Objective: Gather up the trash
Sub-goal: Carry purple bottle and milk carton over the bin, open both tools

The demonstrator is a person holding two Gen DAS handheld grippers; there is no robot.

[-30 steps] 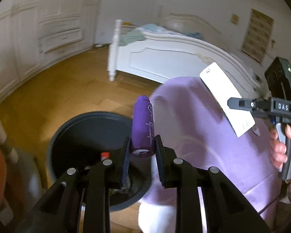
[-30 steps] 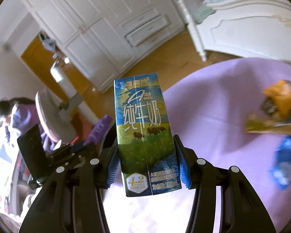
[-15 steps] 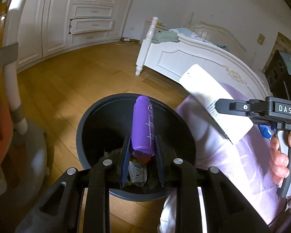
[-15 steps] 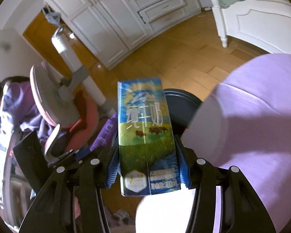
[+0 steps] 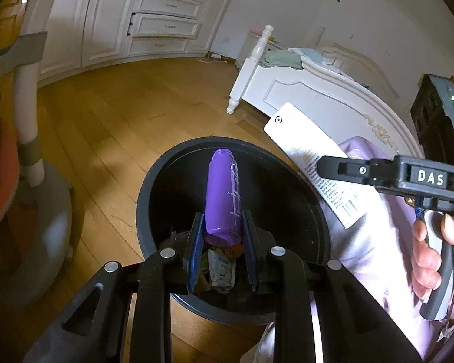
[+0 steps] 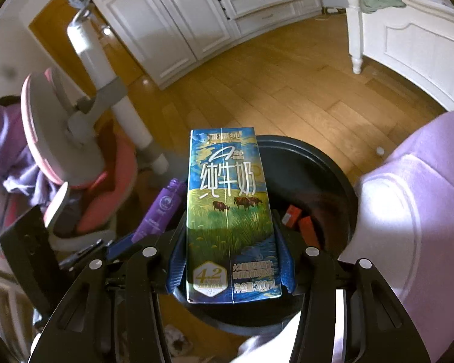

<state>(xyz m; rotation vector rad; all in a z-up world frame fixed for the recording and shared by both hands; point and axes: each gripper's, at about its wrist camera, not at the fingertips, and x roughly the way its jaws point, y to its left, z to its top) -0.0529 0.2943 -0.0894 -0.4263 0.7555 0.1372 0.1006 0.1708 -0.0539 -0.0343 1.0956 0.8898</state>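
Note:
My left gripper (image 5: 222,230) is shut on a purple bottle (image 5: 222,193) and holds it over the open black trash bin (image 5: 154,181). Crumpled wrappers (image 5: 219,264) lie in the bin's bottom. My right gripper (image 6: 230,248) is shut on a blue and green milk carton (image 6: 228,211) and holds it above the same bin (image 6: 330,169), where red scraps (image 6: 299,220) lie inside. The carton's white back (image 5: 311,157) and the right gripper (image 5: 333,166) show in the left wrist view. The bottle (image 6: 162,207) and left gripper (image 6: 118,246) show in the right wrist view.
A table with a purple cloth (image 6: 414,211) stands right beside the bin. A pink and grey chair (image 6: 75,151) is on the bin's left. A white bed (image 5: 302,90) and white wardrobe (image 5: 166,24) stand across the wooden floor (image 5: 121,121). Trash (image 6: 174,337) lies on the floor near the bin.
Both grippers have swung from the purple table over to the bin. The bottle and the carton now hang above the bin's opening, still held.

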